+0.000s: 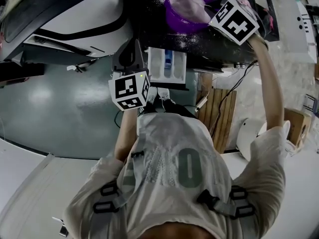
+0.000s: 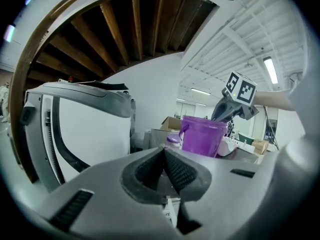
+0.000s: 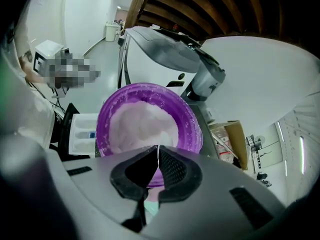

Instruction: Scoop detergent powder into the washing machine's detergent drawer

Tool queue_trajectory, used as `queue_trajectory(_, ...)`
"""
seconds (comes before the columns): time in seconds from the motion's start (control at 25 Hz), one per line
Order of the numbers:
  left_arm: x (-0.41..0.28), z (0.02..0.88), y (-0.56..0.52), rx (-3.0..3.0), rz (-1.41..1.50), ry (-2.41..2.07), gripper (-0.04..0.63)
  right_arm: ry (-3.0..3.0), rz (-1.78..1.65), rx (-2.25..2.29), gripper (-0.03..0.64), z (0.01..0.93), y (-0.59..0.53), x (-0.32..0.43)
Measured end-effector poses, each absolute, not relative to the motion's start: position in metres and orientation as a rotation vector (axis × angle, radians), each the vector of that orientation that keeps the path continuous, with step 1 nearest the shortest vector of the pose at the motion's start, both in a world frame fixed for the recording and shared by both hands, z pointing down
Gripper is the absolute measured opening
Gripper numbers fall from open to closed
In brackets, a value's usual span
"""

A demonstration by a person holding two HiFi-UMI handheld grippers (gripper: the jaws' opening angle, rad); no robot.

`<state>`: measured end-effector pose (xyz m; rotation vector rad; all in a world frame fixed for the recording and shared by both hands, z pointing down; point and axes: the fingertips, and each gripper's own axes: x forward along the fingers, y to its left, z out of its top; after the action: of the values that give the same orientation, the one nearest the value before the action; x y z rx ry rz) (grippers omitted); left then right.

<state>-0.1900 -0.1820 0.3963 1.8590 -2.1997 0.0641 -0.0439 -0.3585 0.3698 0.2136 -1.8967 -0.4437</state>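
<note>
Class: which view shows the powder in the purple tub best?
Right gripper view: it looks down into the tub onto the powder. The head view shows part of it; the left gripper view only the tub's outside.

A tub point(image 1: 189, 6) is located on the counter point(image 1: 149, 26), with powder point(image 3: 142, 124) contained in it. The drawer point(image 1: 167, 66) is extended from the counter's front edge, before the tub. The left gripper point(image 1: 132, 54) is positioned just beside the drawer, on its left. The right gripper point(image 1: 214, 6) is positioned over the tub's right rim, with a thin handle point(image 3: 159, 151) between its jaws. A pallet point(image 1: 222, 113) is located on the floor point(image 1: 65, 108), right of the drawer.
</note>
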Motion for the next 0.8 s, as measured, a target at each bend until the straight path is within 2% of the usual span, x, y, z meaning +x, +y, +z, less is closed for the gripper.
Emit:
queue_trajectory(0.4,-0.196,0.392,-0.171,1.836,0.057,-2.234,0.021,-1.853,-0.284,0.045,0.011,0.374,-0.342,-0.044)
queue_trajectory(0.8,-0.197,0.385,-0.171,1.834,0.049,-2.248,0.021,-2.002,0.217,0.056,0.011,0.369,-0.34,-0.041)
